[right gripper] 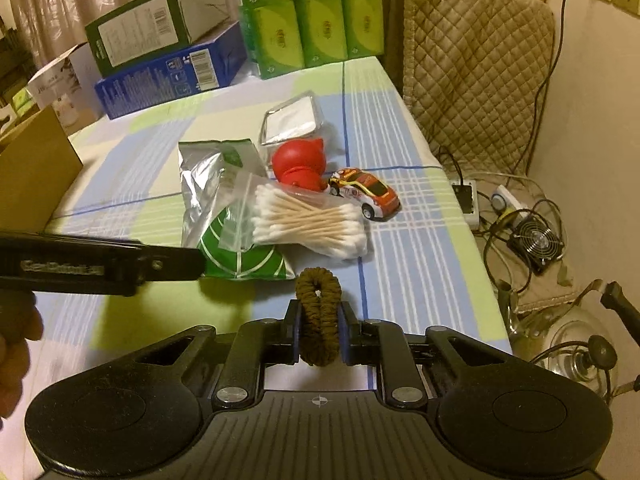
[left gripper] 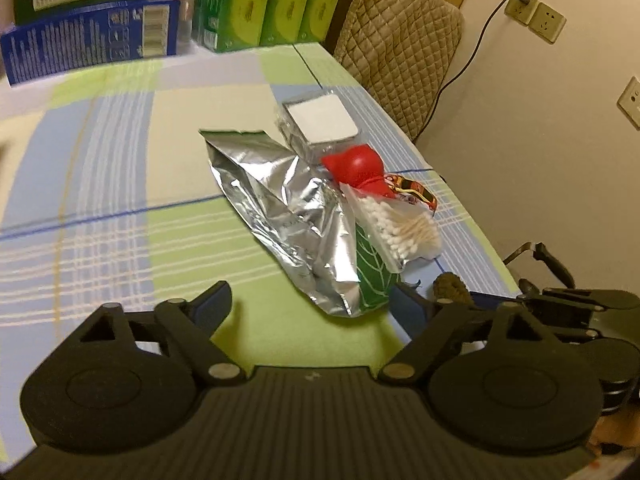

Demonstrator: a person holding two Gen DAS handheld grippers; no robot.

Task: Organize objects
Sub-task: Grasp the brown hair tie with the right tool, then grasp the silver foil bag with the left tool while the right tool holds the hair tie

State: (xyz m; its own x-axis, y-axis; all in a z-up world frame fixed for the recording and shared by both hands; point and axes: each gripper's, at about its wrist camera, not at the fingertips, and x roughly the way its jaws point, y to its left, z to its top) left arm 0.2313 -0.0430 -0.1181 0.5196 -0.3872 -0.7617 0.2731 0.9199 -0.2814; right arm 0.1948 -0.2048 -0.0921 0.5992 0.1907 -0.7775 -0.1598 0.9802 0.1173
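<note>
My right gripper (right gripper: 319,322) is shut on a brown hair tie (right gripper: 318,288), held just above the table's near right part. The tie also shows at the right in the left wrist view as a brown hair tie (left gripper: 450,286). My left gripper (left gripper: 316,304) stands open, with the lower end of a silver and green foil bag (left gripper: 288,216) just ahead of its fingers and not pinched. On the bag lies a clear pouch of cotton swabs (right gripper: 308,220). Behind it are a red toy (right gripper: 298,160), a toy car (right gripper: 368,194) and a clear box (right gripper: 292,120).
A blue box (right gripper: 172,76), a green box and green tissue packs (right gripper: 312,12) line the table's far end. A cardboard box (right gripper: 32,168) stands left. A quilted chair (right gripper: 472,48), floor cables and a glass kettle (right gripper: 576,352) lie beyond the right table edge (right gripper: 472,240).
</note>
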